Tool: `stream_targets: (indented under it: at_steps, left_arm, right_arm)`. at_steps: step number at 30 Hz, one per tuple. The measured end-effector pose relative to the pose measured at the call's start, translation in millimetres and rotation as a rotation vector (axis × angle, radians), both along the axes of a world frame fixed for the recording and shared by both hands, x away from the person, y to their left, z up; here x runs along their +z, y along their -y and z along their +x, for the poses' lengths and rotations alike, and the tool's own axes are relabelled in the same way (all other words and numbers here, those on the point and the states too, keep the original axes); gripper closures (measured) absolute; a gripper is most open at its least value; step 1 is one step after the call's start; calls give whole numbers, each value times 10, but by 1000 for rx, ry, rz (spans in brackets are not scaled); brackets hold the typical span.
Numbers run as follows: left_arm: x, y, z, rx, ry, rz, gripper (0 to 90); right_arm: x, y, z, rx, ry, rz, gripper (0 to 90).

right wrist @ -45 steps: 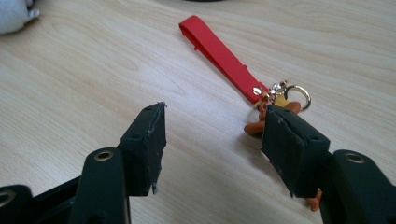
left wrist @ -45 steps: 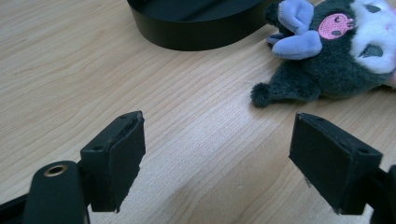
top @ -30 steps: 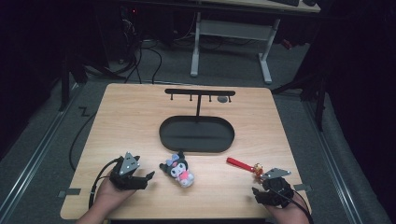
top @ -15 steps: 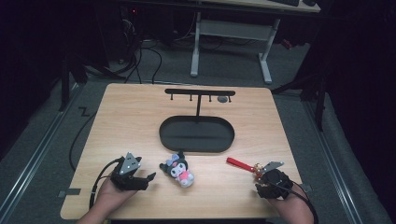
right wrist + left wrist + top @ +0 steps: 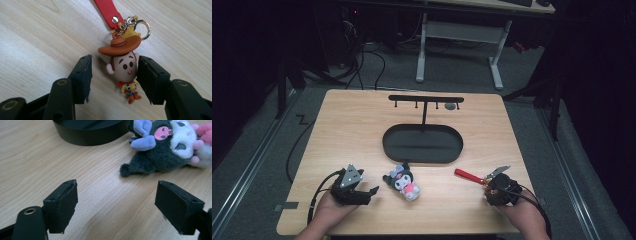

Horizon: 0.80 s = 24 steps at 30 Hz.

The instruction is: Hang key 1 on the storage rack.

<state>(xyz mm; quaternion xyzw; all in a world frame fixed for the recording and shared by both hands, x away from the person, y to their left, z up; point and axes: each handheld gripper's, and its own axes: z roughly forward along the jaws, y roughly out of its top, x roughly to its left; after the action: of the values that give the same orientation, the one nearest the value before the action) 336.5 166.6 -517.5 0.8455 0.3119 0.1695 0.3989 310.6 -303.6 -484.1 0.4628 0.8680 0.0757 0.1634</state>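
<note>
Cowboy keychain (image 5: 125, 72): light, hard, prob slippery; grab round the head. R claw (image 5: 113, 72) open astride it, L claw (image 5: 117, 205) open.

A wooden table (image 5: 352, 125) bears a black stand (image 5: 422, 145), plush toy (image 5: 403, 180) and keychain (image 5: 469, 176).

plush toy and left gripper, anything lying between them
Nothing: in the left gripper view, bare wood separates the open left gripper from the plush toy.

Right gripper (image 5: 113, 75) now forward around the cowboy keychain (image 5: 123, 67), fingers (image 5: 150, 77) either side.
</note>
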Motion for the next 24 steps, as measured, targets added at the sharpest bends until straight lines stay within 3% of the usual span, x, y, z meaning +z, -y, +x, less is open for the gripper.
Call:
stream_targets:
  at_steps: [14, 20, 24]
  left_arm:
    - [-6, 12, 0, -14, -7, 4, 190]
    - [0, 14, -4, -12, -6, 10, 190]
    - [33, -51, 4, 12, -1, -15, 190]
  right_arm:
    - [-55, 5, 104, 0, -50, -10, 567]
    - [-62, 53, 89, -22, -48, 45, 633]
    - [-64, 92, 84, -34, -53, 79, 650]
